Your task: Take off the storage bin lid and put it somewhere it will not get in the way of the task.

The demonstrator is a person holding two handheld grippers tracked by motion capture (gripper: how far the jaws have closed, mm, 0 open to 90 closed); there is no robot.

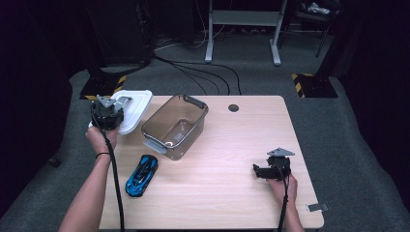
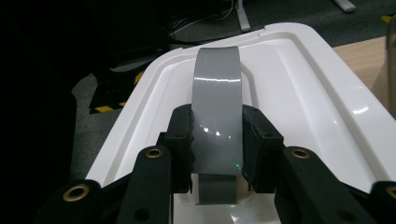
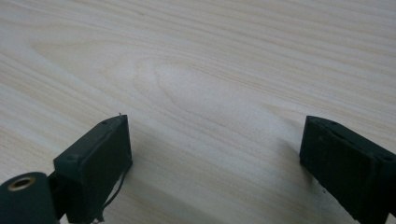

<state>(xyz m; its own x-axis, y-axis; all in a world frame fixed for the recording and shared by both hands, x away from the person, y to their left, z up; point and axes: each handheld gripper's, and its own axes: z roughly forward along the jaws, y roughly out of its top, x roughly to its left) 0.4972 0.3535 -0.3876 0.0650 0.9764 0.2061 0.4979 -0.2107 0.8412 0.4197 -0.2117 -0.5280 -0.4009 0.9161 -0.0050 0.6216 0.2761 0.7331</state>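
A white plastic lid (image 1: 134,110) with a grey handle (image 2: 217,112) hangs over the table's far left corner. My left gripper (image 2: 217,149) is shut on that grey handle, one pad pressed on each side of it; in the high view the left gripper (image 1: 107,115) sits at the lid's near end. A clear plastic bin (image 1: 175,125) stands open beside the lid, empty. A blue toy car (image 1: 142,175) lies on the wood in front of the bin. My right gripper (image 1: 263,170) rests low over the right side of the table, open, with bare wood between its jaws (image 3: 217,154).
The wooden table (image 1: 222,159) has a round cable hole (image 1: 233,108) at its far edge. A small grey clip (image 1: 317,207) lies at the near right corner. Dark carpet, cables and desk legs lie beyond the table.
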